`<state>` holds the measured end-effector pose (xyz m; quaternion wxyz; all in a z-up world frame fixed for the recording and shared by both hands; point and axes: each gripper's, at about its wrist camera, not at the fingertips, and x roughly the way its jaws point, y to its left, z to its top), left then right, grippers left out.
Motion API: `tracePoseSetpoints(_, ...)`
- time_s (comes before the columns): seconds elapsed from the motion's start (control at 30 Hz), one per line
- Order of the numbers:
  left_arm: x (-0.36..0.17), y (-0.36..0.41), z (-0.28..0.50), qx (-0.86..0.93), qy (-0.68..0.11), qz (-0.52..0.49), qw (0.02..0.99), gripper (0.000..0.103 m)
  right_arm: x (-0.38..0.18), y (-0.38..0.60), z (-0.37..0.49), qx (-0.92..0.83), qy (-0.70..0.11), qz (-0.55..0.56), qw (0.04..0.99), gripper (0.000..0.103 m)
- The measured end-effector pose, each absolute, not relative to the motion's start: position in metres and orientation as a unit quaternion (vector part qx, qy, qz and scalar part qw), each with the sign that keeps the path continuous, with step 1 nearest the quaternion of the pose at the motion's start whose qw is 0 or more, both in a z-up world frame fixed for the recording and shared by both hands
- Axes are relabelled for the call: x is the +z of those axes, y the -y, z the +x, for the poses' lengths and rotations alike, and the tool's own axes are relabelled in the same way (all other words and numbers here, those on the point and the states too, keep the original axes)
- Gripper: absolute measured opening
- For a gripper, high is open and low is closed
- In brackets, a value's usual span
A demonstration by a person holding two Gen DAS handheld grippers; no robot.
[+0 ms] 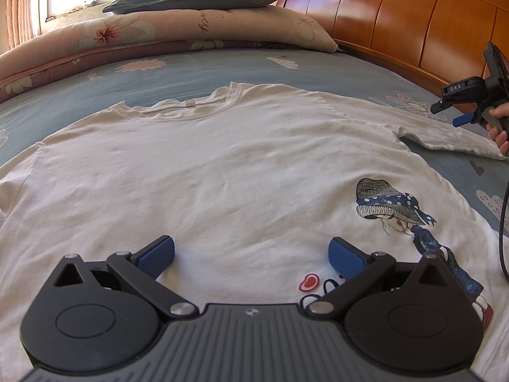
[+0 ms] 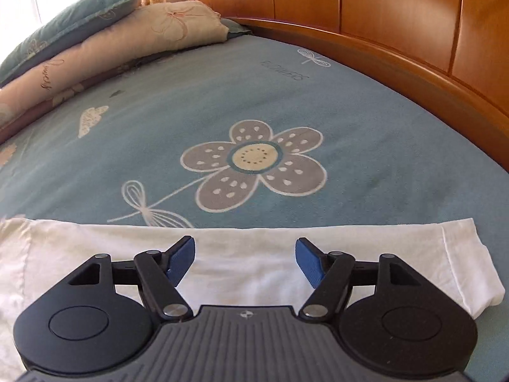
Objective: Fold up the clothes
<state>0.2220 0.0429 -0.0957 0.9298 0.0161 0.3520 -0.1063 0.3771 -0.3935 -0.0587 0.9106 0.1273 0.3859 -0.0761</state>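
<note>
White cotton describes the T-shirt (image 1: pixel 203 165): it lies face up and spread flat on the blue flowered bed sheet (image 2: pixel 366 133), collar toward the top of the left wrist view, a printed girl in a dotted hat at lower right, light wrinkles across the chest. The step in hand appears to be the start of folding; no fold is made yet. The left tool (image 1: pixel 251 254) hovers above the lower body of the shirt, jaws spread wide, holding nothing. The right tool (image 2: pixel 245 259) sits over the right sleeve (image 2: pixel 451 254), which extends to the right of its frame; its jaws stand apart, empty. The next move likely calls for lowering the right tool, pinching the sleeve near its cuff, and carrying it inward across the chest.
</note>
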Motion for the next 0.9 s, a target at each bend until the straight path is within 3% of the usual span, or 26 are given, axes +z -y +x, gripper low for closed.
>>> tracePoseSetpoints(0.17, -0.095, -0.043, 0.222, -0.107, -0.353, 0.016, 0.929, 0.102, -0.074, 0.341, 0.401, -0.068, -0.430, 0.079, 0.897, 0.075)
tracePoseSetpoints(0.3, -0.095, -0.044, 0.222, -0.110, -0.352, 0.016, 0.929, 0.102, -0.089, 0.337, 0.425, -0.105, -0.419, 0.054, 0.900, 0.094)
tracePoseSetpoints(0.43, -0.095, -0.045, 0.222, -0.111, -0.353, 0.015, 0.929, 0.102, -0.074, 0.336, 0.431, -0.094, -0.415, 0.100, 0.900, 0.093)
tracePoseSetpoints(0.63, -0.095, -0.045, 0.222, -0.111, -0.354, 0.015, 0.929, 0.102, -0.075, 0.280, 0.433, -0.031, -0.439, 0.055, 0.896, 0.093)
tracePoseSetpoints(0.73, -0.095, -0.045, 0.222, -0.112, -0.354, 0.015, 0.929, 0.102, -0.085, 0.270, 0.445, -0.040, -0.440, 0.032, 0.897, 0.103)
tracePoseSetpoints(0.9, -0.095, -0.046, 0.222, -0.115, -0.353, 0.014, 0.928, 0.102, -0.070, 0.272, 0.435, -0.013, -0.427, 0.034, 0.903, 0.098)
